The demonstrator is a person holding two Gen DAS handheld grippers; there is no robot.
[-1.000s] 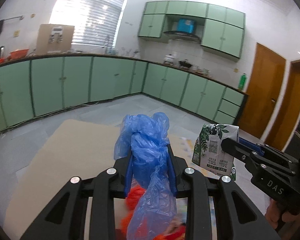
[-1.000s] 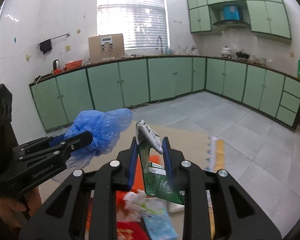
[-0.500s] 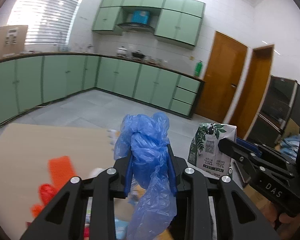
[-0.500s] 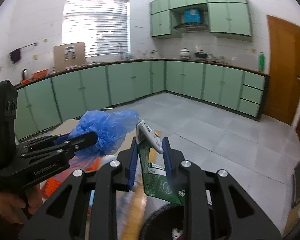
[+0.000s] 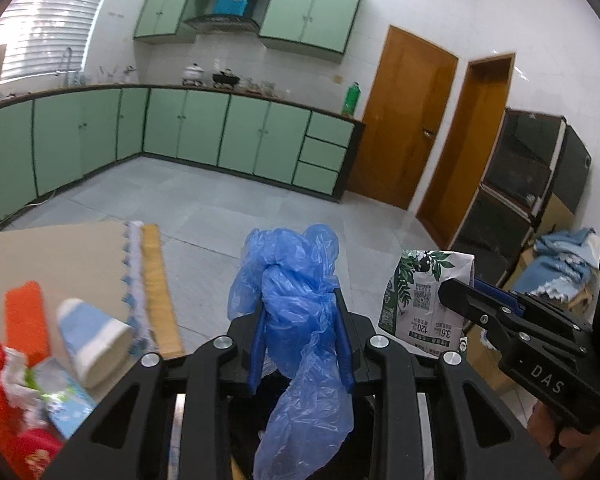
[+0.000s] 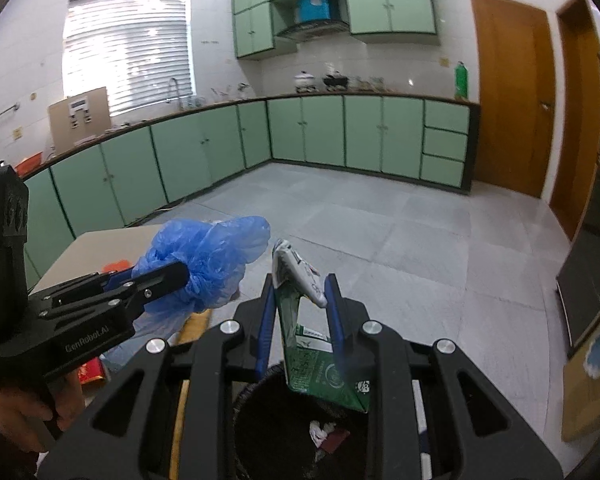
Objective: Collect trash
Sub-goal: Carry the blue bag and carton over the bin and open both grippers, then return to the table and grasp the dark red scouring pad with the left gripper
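- Left gripper (image 5: 300, 332): jaws clamped on a blue plastic bag (image 5: 296, 304). Bag is thin, translucent, crumpled, bunched into a knot-like wad above the jaws, w/ a loose tail hanging down below them toward 6 o'clock.
- Right gripper (image 6: 300, 312): jaws closed on a milk carton (image 6: 312, 344). Carton is squashed flat, green w/ white print and leaf graphics; gable top silver-white, folded over toward 1 o'clock. Lower corner hangs below the jaws.
- In the left wrist view the same carton (image 5: 428, 296) shows its printed face w/ a QR code, at 3 o'clock from the bag, apart from it.
- In the right wrist view the bag (image 6: 208, 256) sits at 10 o'clock from the carton, just beside, not touching.
- Trash bin (image 6: 300, 420): black, round, directly under the carton at 6 o'clock; some white and red scraps lie inside.
- Table (image 5: 60, 256): tan top, at 9 o'clock in the left wrist view. Remaining litter (image 5: 36, 360) on it: orange, red, blue-white wrappers, blurred, details n/a.
- Person's hand (image 6: 28, 408) holds the left gripper's handle at 8 o'clock, right wrist view.
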